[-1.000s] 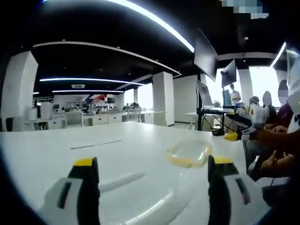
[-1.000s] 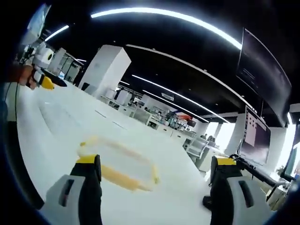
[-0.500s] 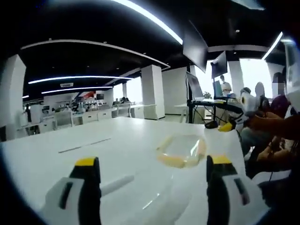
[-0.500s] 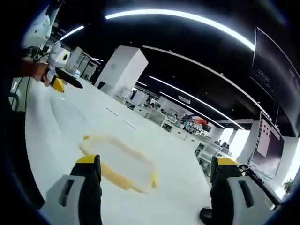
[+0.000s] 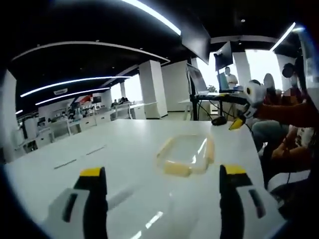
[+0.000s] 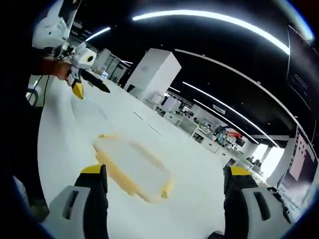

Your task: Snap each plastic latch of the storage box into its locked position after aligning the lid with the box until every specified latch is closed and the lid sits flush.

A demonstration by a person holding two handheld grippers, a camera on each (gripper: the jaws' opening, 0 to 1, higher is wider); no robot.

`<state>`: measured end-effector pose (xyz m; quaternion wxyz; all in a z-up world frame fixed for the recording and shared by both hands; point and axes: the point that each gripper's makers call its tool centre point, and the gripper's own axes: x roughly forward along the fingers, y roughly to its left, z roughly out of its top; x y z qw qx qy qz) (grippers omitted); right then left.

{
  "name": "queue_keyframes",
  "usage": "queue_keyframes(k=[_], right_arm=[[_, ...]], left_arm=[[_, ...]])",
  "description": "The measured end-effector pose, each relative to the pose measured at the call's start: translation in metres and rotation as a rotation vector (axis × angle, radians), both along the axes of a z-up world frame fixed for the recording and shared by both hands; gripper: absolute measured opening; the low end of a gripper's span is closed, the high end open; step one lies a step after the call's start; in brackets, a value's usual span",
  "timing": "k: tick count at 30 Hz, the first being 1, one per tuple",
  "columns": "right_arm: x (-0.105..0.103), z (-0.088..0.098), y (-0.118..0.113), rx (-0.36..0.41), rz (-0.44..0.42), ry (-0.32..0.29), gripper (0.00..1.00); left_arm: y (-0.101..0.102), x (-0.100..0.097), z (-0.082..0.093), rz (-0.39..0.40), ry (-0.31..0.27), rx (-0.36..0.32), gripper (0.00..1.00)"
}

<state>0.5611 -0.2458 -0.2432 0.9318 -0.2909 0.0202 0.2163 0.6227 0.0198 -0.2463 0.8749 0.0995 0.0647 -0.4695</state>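
Observation:
A clear storage box with yellow latches lies flat on the white table. In the left gripper view it sits just ahead of my open left gripper, nearer the right jaw. In the right gripper view the same box lies ahead of my open right gripper, with nothing between its jaws. A yellow latch shows at its near right corner. The left gripper appears at the upper left of the right gripper view, held in a hand. The right gripper enters the left gripper view from the right.
Several people sit at the table's right side in the left gripper view. Monitors on a desk stand behind the box. White pillars and rows of desks fill the room beyond. The table edge runs near my right gripper's left side.
Both cameras have tilted and come closer, so the box looks larger and is seen more from above. Both grippers stay open, and the box itself has not moved.

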Motion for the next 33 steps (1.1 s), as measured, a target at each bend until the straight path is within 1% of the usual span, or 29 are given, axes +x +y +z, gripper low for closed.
queue_keyframes(k=[2, 5, 8, 9, 11, 13, 16, 19, 21, 22, 23, 24, 25, 27, 30, 33], right_arm=[[0.003, -0.002, 0.000, -0.010, 0.024, 0.011, 1.00], [0.005, -0.006, -0.002, -0.025, 0.057, 0.026, 1.00], [0.007, -0.011, -0.003, -0.030, 0.101, 0.056, 1.00], [0.004, -0.011, 0.003, 0.007, 0.148, 0.071, 1.00], [0.003, -0.007, 0.008, 0.055, 0.202, 0.070, 1.00], [0.005, -0.006, 0.004, 0.050, 0.216, 0.076, 1.00], [0.010, -0.011, 0.000, 0.022, 0.250, 0.111, 1.00], [0.013, -0.014, -0.002, 0.016, 0.277, 0.132, 1.00], [0.015, -0.017, -0.002, 0.010, 0.301, 0.157, 1.00], [0.016, -0.020, -0.003, 0.003, 0.310, 0.178, 1.00], [0.016, -0.027, -0.005, -0.001, 0.311, 0.231, 1.00], [0.017, -0.030, -0.007, -0.003, 0.305, 0.257, 1.00], [0.018, -0.032, -0.008, -0.008, 0.303, 0.271, 1.00], [0.022, -0.032, -0.009, -0.018, 0.308, 0.263, 1.00], [0.024, -0.029, -0.006, -0.018, 0.350, 0.248, 1.00], [0.026, -0.030, -0.005, -0.027, 0.371, 0.261, 1.00]], left_arm=[[-0.007, -0.001, -0.004, -0.023, 0.023, 0.013, 0.95], [-0.016, -0.003, -0.010, -0.050, 0.028, 0.058, 0.95], [-0.023, -0.001, -0.013, -0.067, 0.035, 0.076, 0.95], [-0.025, -0.001, -0.013, -0.070, 0.036, 0.074, 0.95], [-0.030, 0.001, -0.013, -0.081, 0.045, 0.071, 0.95], [-0.035, 0.003, -0.015, -0.090, 0.049, 0.080, 0.95], [-0.041, 0.005, -0.019, -0.107, 0.051, 0.109, 0.95], [-0.045, 0.008, -0.023, -0.117, 0.059, 0.136, 0.94], [-0.047, 0.009, -0.027, -0.120, 0.066, 0.159, 0.94], [-0.049, 0.011, -0.030, -0.124, 0.072, 0.178, 0.94], [-0.050, 0.011, -0.033, -0.129, 0.078, 0.191, 0.94], [-0.051, 0.012, -0.034, -0.131, 0.081, 0.197, 0.94], [-0.053, 0.013, -0.037, -0.138, 0.088, 0.210, 0.94], [-0.054, 0.012, -0.039, -0.149, 0.093, 0.226, 0.94], [-0.058, 0.013, -0.042, -0.161, 0.093, 0.251, 0.94], [-0.061, 0.013, -0.045, -0.178, 0.093, 0.272, 0.92]])
